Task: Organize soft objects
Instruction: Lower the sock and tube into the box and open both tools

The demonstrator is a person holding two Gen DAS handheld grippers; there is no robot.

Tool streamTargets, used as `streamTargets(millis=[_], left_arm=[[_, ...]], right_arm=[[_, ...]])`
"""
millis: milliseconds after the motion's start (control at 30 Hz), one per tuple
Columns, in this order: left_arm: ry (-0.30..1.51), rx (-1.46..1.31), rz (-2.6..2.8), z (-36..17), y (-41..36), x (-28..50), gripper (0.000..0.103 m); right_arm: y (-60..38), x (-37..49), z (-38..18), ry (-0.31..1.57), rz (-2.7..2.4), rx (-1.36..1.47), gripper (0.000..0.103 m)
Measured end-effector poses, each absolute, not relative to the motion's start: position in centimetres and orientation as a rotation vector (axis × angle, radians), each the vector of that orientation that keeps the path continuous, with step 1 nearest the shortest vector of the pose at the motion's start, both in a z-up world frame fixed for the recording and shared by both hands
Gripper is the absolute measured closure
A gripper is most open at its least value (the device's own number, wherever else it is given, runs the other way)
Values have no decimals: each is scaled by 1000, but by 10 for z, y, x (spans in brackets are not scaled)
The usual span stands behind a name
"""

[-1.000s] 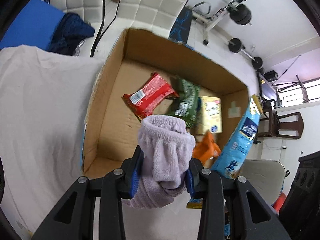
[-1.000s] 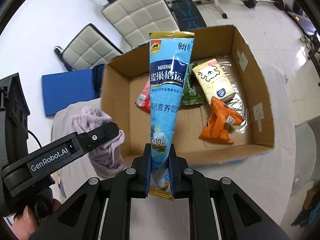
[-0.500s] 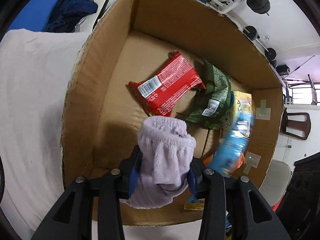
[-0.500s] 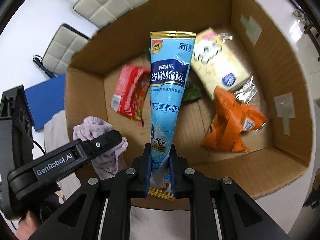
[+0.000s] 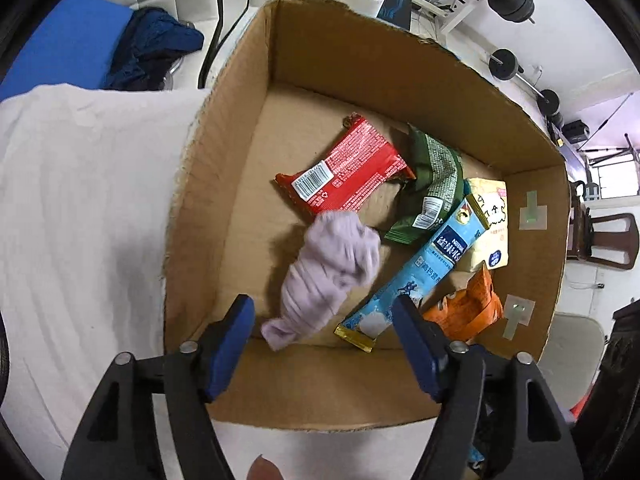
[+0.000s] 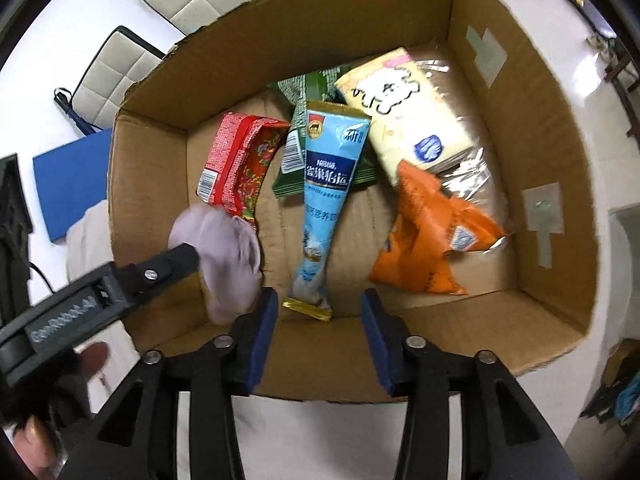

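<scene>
Both grippers hang over an open brown cardboard box [image 5: 224, 184] and neither holds anything: the left gripper [image 5: 322, 322] has its blue-padded fingers spread wide, and the right gripper [image 6: 320, 316] is parted too, though less far. Between and just ahead of the left gripper's fingers, a fuzzy lilac sock [image 5: 326, 280] shows motion-blurred inside the box, clear of both pads; whether it already rests on the cardboard floor I cannot tell. In the right wrist view the same sock [image 6: 230, 264] sits at about 9 o'clock of the right gripper, partly behind the black left gripper arm [image 6: 104, 292]. A long light-blue Nestlé sachet with gold-edged ends [image 6: 326, 208] lies on the box floor straight ahead of the right gripper at 12 o'clock, its near gold end just short of the fingers and its far end over a dark green snack packet [image 6: 294, 148]. A red foil snack packet with a barcode [image 6: 236, 168] lies at 11 o'clock, close to the sock, a pale yellow tissue pack with a cartoon face [image 6: 404, 120] at 1 o'clock, and an orange crinkled snack bag [image 6: 428, 232] at 2 o'clock, beside the sachet. The box stands on a worktop under a white cloth [image 5: 80, 220], which lies at 9 o'clock in the left wrist view.
</scene>
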State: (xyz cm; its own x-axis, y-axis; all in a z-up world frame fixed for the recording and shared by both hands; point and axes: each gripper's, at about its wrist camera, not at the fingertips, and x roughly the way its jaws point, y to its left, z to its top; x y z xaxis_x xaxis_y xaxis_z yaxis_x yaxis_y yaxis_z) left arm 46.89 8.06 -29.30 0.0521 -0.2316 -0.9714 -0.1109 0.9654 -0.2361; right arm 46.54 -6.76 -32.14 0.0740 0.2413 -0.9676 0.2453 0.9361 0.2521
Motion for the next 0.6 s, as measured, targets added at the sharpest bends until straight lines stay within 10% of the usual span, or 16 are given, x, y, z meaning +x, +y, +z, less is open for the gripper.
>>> streamTargets(millis=[300,600], left_arm=[[1426,-137,-69,-268,70,448,9],[1310,-67,-28,-247,64,431,1]], right_arm=[[-81,459,-300,1472,-44,249,40],[-85,450,-273,1397,-98,74,0]])
